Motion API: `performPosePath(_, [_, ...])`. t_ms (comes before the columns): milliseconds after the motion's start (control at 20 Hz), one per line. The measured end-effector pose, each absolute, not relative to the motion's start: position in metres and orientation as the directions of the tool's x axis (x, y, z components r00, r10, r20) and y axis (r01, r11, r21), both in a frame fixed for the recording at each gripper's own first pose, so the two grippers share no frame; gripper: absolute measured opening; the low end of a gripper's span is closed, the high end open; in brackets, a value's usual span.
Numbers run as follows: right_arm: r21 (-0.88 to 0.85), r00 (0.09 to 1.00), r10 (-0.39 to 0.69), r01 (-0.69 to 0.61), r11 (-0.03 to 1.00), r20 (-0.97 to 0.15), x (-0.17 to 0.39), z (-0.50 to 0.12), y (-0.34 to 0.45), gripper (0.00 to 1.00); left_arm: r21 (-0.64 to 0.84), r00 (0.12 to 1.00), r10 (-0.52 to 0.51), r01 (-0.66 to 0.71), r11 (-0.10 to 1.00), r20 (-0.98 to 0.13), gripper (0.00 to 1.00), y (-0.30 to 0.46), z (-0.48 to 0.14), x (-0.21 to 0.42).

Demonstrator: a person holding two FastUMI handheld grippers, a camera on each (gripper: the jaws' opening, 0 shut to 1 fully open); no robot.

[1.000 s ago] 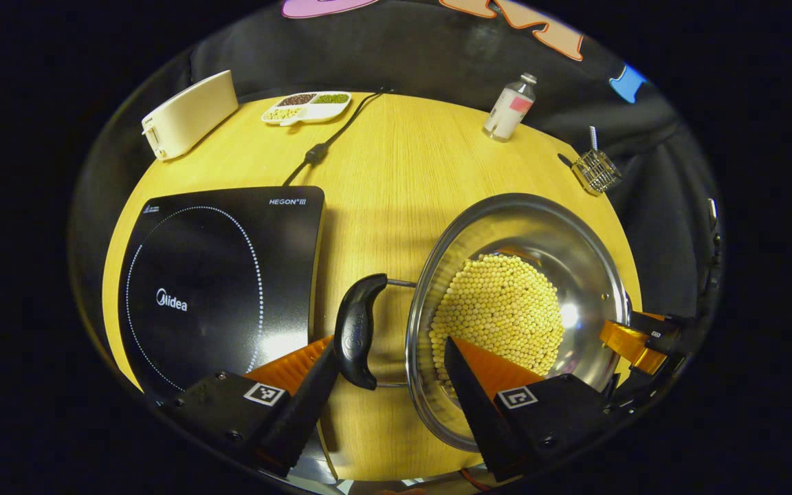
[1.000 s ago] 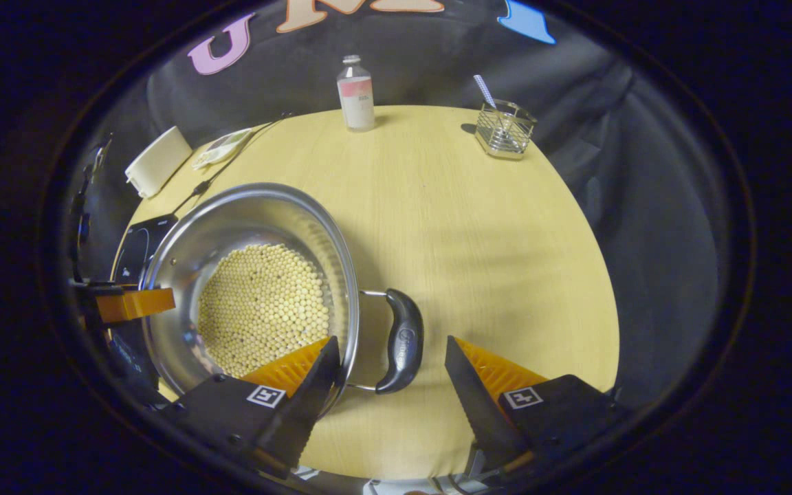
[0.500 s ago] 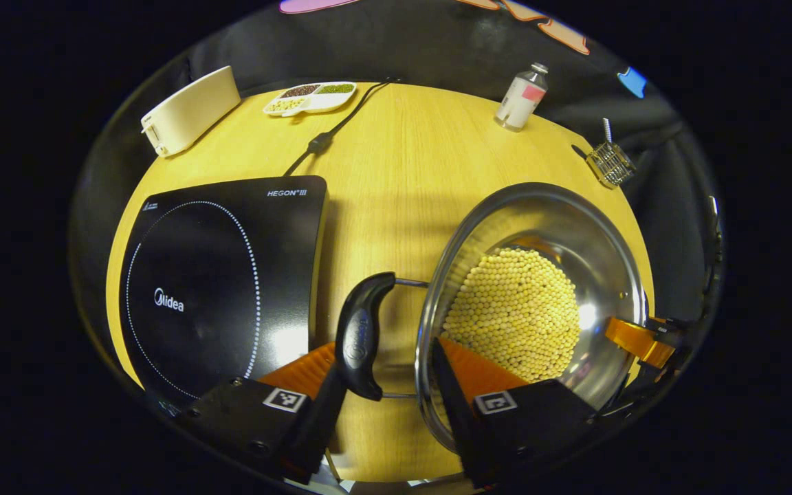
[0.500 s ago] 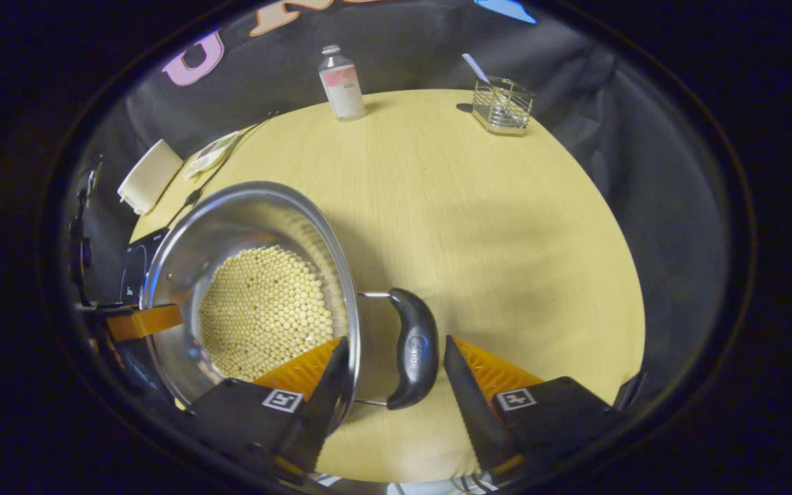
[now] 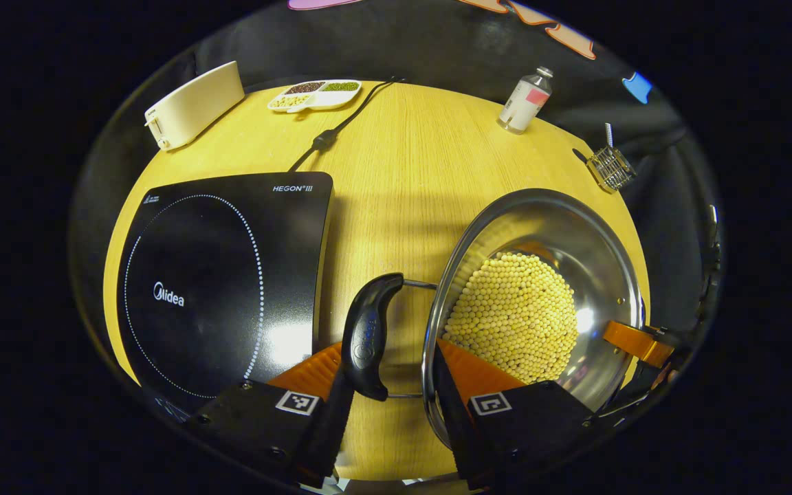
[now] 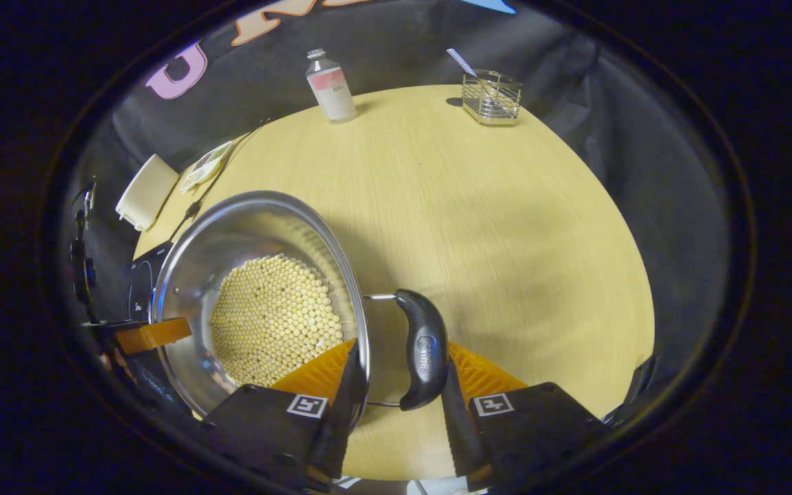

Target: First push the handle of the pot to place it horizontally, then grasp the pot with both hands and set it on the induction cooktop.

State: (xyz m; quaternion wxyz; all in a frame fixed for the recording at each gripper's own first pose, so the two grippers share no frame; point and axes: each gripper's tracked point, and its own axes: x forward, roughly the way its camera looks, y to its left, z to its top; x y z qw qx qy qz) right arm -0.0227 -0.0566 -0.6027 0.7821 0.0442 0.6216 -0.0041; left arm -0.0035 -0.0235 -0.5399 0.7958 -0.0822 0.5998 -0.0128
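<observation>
A steel pot [image 5: 575,234] holding yellow beans [image 5: 516,316] stands on the table just right of the black induction cooktop [image 5: 217,275]. Its two black handles lie level. My left gripper [image 5: 389,354] has closed in on the left handle [image 5: 367,337]: one finger is inside the pot wall, the other touches the handle's outer side. My right gripper [image 6: 403,347] holds the right handle [image 6: 423,347] and the rim [image 6: 361,323] the same way. Each gripper's orange finger also shows at the pot's far rim in the other gripper's view [image 5: 633,342] [image 6: 152,335].
Along the round wooden table's [image 6: 492,227] far edge stand a cream box [image 5: 193,103], a divided dish [image 5: 313,95], a bottle [image 5: 525,100] and a wire holder [image 5: 609,167]. The cooktop's cable [image 5: 327,137] runs to the back.
Both grippers came down over the handles and narrowed their fingers until they touch handle and pot wall. The pot has hardly moved on the table.
</observation>
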Motion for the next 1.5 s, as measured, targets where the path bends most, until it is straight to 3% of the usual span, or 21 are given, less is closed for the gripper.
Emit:
performPosePath(50, [0.064,0.235,0.046,0.068,0.996,-0.971,-0.022,-0.600,-0.057,0.63,-0.143,0.289,-0.117,-0.069,0.987,-0.950,0.68,-0.023,-0.538,-0.002])
performPosePath(100, [0.064,0.242,0.044,0.074,0.995,-0.969,-0.022,-0.598,-0.057,0.58,-0.136,0.299,-0.113,-0.057,0.989,-0.948,0.68,-0.023,-0.535,-0.001])
performPosePath(250, [0.063,0.251,0.042,0.076,0.995,-0.967,-0.023,-0.593,-0.056,0.62,-0.114,0.328,-0.102,-0.018,0.993,-0.939,0.65,-0.022,-0.528,0.007])
performPosePath(300, [0.062,0.256,0.039,0.081,0.995,-0.966,-0.023,-0.592,-0.056,0.58,-0.112,0.337,-0.103,-0.009,0.994,-0.936,0.65,-0.022,-0.525,0.008])
performPosePath(400, [0.070,0.277,0.040,0.101,0.992,-0.960,-0.020,-0.584,-0.056,0.58,-0.117,0.365,-0.110,0.003,0.993,-0.925,0.67,-0.022,-0.522,0.013])
performPosePath(450, [0.072,0.272,0.042,0.101,0.992,-0.961,-0.020,-0.589,-0.054,0.51,-0.122,0.372,-0.114,0.004,0.993,-0.921,0.66,-0.022,-0.521,0.013])
performPosePath(600, [0.065,0.295,0.035,0.093,0.994,-0.955,-0.022,-0.584,-0.053,0.56,-0.131,0.378,-0.120,-0.003,0.991,-0.918,0.63,-0.020,-0.520,0.011])
performPosePath(650, [0.064,0.309,0.034,0.089,0.994,-0.950,-0.021,-0.580,-0.052,0.51,-0.135,0.386,-0.124,-0.004,0.991,-0.914,0.63,-0.020,-0.518,0.011])
performPosePath(950, [0.068,0.351,0.034,0.085,0.994,-0.936,-0.013,-0.560,-0.040,0.51,-0.133,0.433,-0.123,0.008,0.991,-0.893,0.63,-0.010,-0.502,0.020])
performPosePath(1100, [0.076,0.376,0.040,0.080,0.994,-0.926,-0.004,-0.547,-0.029,0.51,-0.130,0.461,-0.118,0.006,0.991,-0.880,0.65,0.001,-0.489,0.026])
performPosePath(1150, [0.078,0.384,0.042,0.078,0.994,-0.922,0.000,-0.543,-0.024,0.56,-0.127,0.472,-0.116,0.007,0.992,-0.874,0.63,0.006,-0.484,0.029])
performPosePath(1250, [0.085,0.402,0.051,0.067,0.994,-0.914,0.007,-0.535,-0.011,0.51,-0.126,0.486,-0.110,0.000,0.992,-0.867,0.63,0.018,-0.476,0.031])
performPosePath(1500, [0.108,0.424,0.086,0.026,0.994,-0.902,0.013,-0.522,0.037,0.51,-0.112,0.510,-0.074,-0.045,0.993,-0.857,0.63,0.063,-0.463,0.028])
